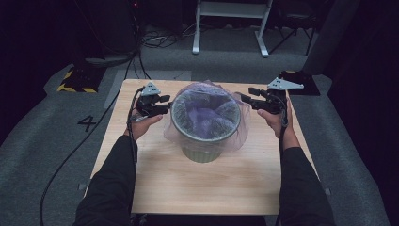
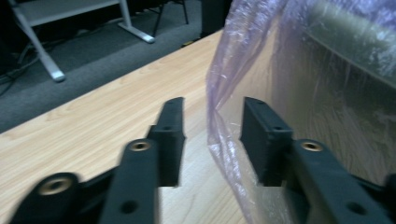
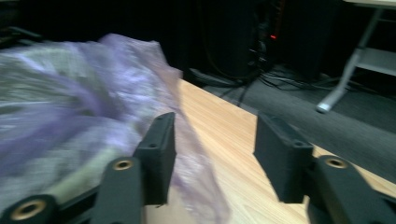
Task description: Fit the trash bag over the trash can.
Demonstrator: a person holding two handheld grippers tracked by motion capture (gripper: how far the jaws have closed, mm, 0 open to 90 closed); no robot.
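A pale green bin [image 1: 202, 151] stands at the middle of the wooden table [image 1: 202, 188], lined with a thin purple plastic bag [image 1: 207, 110] that drapes over its rim. My left gripper [image 1: 164, 104] is at the bin's left rim. Its jaws are open in the left gripper view [image 2: 212, 126], and the bag's hanging edge [image 2: 222, 84] runs loose between them. My right gripper [image 1: 244, 99] is at the bin's right rim, also open [image 3: 215, 144]. The bag [image 3: 93, 88] lies against its left jaw, with bare table between the jaws.
A white metal frame [image 1: 230, 28] stands on the grey floor beyond the table. A yellow-and-black striped block [image 1: 75, 82] sits at the far left and a dark box [image 1: 301, 84] at the far right corner. Cables [image 1: 160, 40] trail across the floor.
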